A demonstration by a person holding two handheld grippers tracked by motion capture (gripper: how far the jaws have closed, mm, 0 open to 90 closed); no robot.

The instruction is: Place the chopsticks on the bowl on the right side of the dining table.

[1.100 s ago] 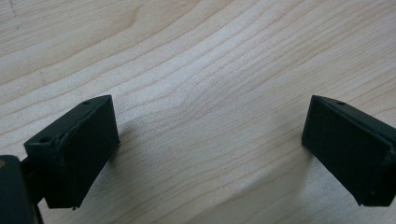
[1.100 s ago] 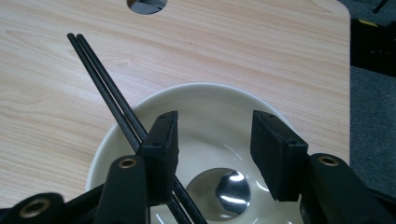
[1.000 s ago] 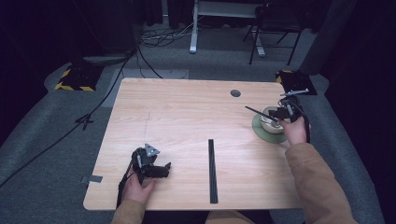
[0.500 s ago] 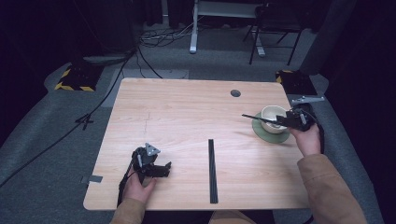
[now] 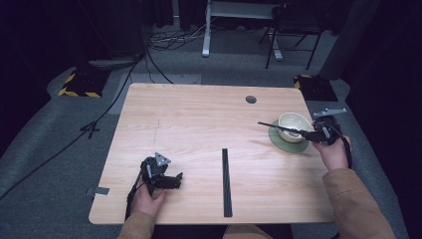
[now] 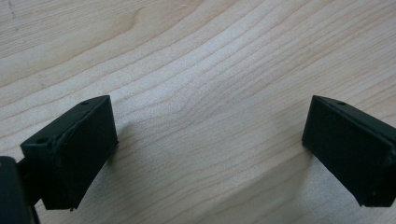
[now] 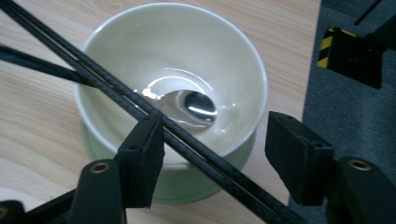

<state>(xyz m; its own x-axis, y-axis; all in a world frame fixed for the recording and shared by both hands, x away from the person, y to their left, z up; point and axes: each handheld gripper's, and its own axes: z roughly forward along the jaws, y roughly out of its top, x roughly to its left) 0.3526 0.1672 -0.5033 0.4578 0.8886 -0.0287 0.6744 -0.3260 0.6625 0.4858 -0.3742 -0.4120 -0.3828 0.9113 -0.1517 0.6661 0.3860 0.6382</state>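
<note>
Right gripper (image 7: 212, 161), fingers just spreading, releases black chopsticks (image 7: 140, 109) across the bowl (image 7: 224, 60) at the surface's right; left gripper (image 6: 210, 154) rests released. Next: withdraw clear.

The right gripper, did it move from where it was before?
Yes. In the high view the right gripper has slid right, off the bowl toward the table's edge, and its jaws have just been opening around the chopsticks.
</note>
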